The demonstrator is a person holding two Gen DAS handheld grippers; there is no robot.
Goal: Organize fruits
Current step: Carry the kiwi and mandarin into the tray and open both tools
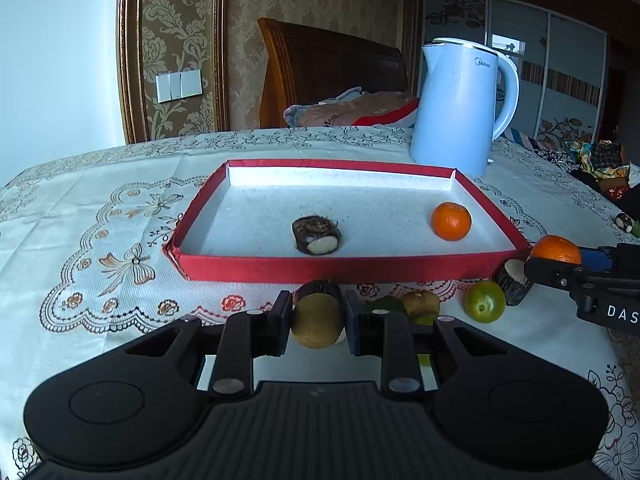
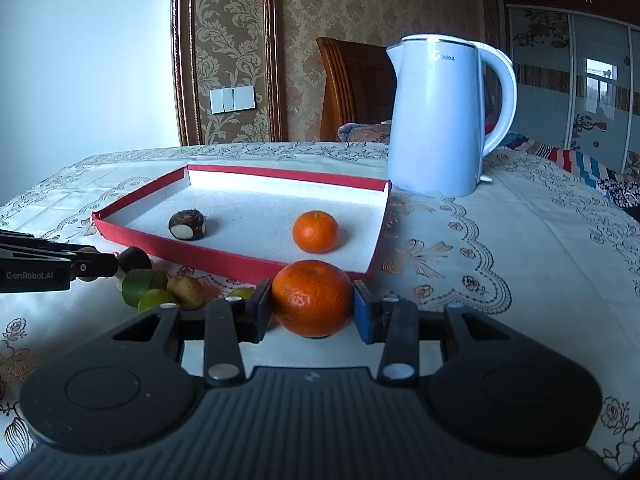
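Observation:
My left gripper (image 1: pixel 317 319) is shut on a brown kiwi (image 1: pixel 318 326), just in front of the near wall of the red tray (image 1: pixel 344 269). My right gripper (image 2: pixel 312 305) is shut on an orange (image 2: pixel 312 296) at the tray's (image 2: pixel 240 267) near right corner. Inside the tray lie a dark water chestnut (image 1: pixel 316 236) and a second orange (image 1: pixel 451 221). Loose on the cloth between the grippers are green limes (image 2: pixel 138 284), another kiwi (image 2: pixel 185 291) and a dark chestnut (image 2: pixel 134 259). The right gripper (image 1: pixel 558 260) shows at the left wrist view's right edge.
A pale blue electric kettle (image 1: pixel 460 108) stands just behind the tray's far right corner. The table wears a patterned lace cloth (image 1: pixel 120 208). A cut brown chestnut (image 1: pixel 516 282) and a lime (image 1: pixel 485 302) lie beside the right gripper. A wooden chair back stands beyond the table.

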